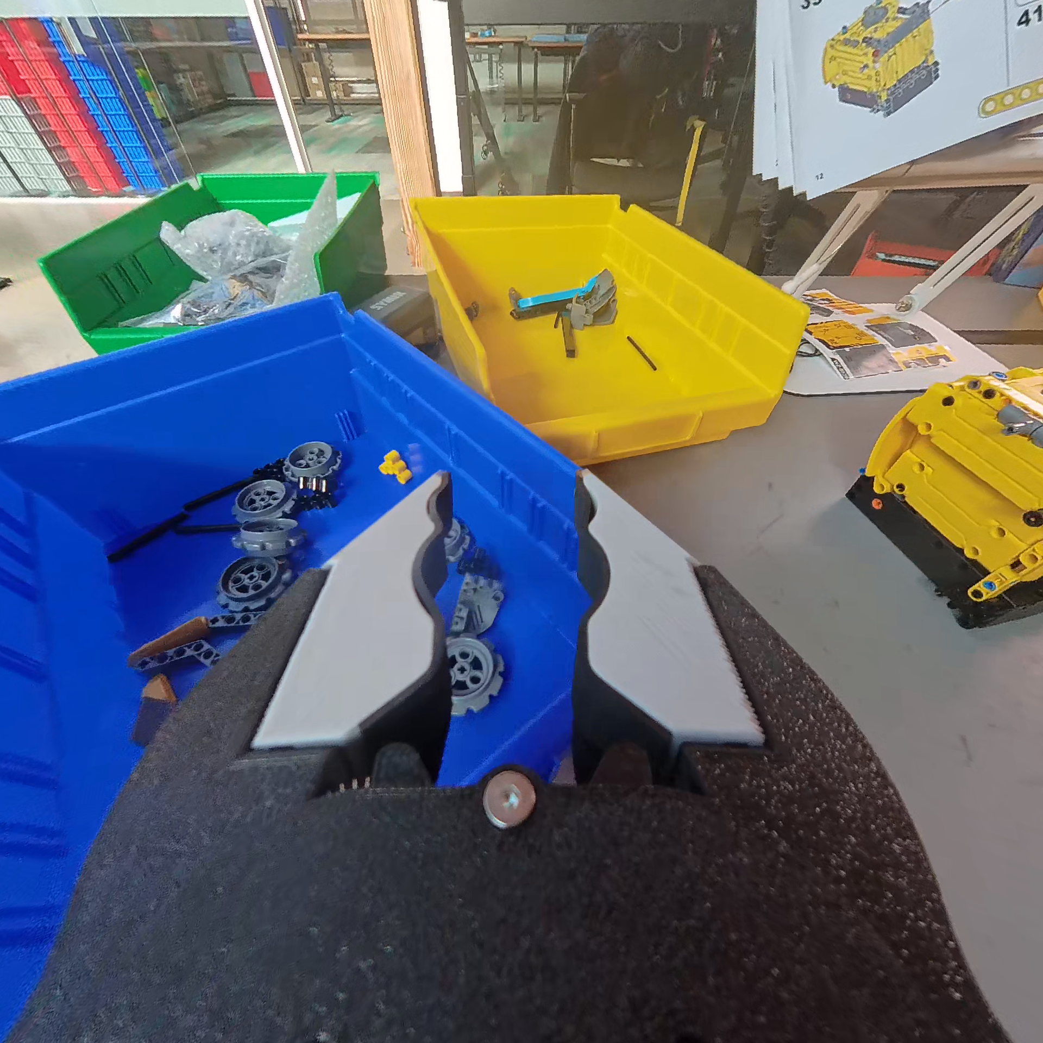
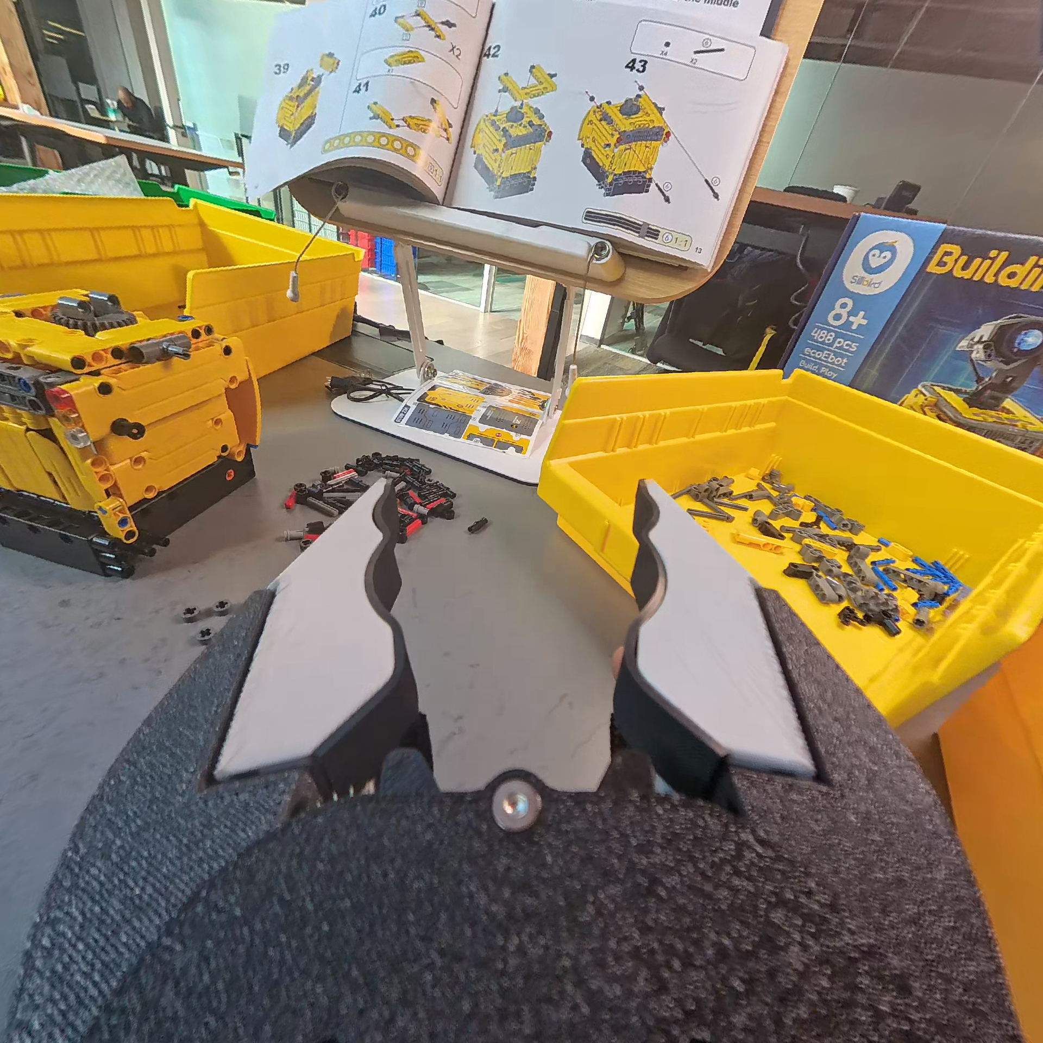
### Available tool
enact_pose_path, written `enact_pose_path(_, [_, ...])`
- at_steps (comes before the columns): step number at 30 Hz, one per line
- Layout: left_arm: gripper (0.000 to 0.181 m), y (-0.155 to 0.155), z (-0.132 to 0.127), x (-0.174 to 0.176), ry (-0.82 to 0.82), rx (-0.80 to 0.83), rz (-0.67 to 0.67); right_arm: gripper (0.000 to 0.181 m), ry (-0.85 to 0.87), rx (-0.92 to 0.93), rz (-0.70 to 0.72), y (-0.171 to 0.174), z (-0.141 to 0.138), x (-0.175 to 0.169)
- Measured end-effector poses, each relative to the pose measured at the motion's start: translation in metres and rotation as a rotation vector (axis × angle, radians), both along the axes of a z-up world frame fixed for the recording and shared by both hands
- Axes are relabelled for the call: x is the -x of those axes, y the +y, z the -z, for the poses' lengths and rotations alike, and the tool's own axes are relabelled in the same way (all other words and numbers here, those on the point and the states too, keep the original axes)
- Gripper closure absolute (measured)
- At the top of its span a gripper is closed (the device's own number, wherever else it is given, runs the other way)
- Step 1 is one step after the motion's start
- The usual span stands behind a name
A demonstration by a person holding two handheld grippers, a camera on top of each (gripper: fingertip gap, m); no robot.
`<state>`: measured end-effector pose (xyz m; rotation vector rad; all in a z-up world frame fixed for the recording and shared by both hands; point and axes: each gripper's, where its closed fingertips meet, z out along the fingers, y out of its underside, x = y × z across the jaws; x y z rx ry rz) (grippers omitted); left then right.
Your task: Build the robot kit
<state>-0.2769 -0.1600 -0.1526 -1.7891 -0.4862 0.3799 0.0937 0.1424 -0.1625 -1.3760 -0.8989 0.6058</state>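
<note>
Left gripper point(image 1: 512, 485) spread wide and empty over blue bin's point(image 1: 169, 395) right wall, grey sprocket wheels point(image 1: 265, 499) below. Right gripper point(image 2: 513, 491) likewise agape, empty above grey table point(image 2: 508, 649), near loose pins point(image 2: 372, 491); printed booklet point(image 2: 508, 113) propped far, yellow model point(image 2: 113, 417) left.

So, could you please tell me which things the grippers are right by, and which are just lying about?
By the grippers: left gripper, open, at blue bin of grey wheels; right gripper, open, near loose pins.
Lying about: green bin, yellow model, box.
</note>
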Motion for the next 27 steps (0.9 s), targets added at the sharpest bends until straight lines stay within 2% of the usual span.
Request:
enact_pose_path(6, [0.143, -0.042, -0.013, 0.037, 0.004, 0.114, -0.030, 0.101, -0.018, -0.022, -0.011, -0.004, 0.002, 0.003])
enact_pose_path(11, [0.152, -0.072, -0.012, 0.088, -0.022, 0.313, -0.030, 0.104, -0.024, -0.038, -0.008, -0.005, 0.002, 0.004])
enact_pose_path(17, [0.162, -0.073, 0.031, 0.121, -0.045, 0.703, 0.111, 0.108, -0.022, -0.047, -0.001, -0.005, 0.001, 0.003])
enact_pose_path(22, [0.148, -0.057, 0.075, 0.125, -0.205, 0.934, 0.267, 0.109, -0.039, -0.048, -0.002, -0.005, 0.003, 0.005])
enact_pose_path(26, [0.135, -0.055, 0.099, 0.128, -0.329, 1.085, 0.323, 0.111, -0.030, -0.057, -0.004, -0.007, 0.001, 0.005])
enact_pose_path(27, [0.136, -0.056, 0.102, 0.129, -0.344, 1.118, 0.332, 0.112, -0.027, -0.056, -0.007, -0.007, 0.001, 0.004])
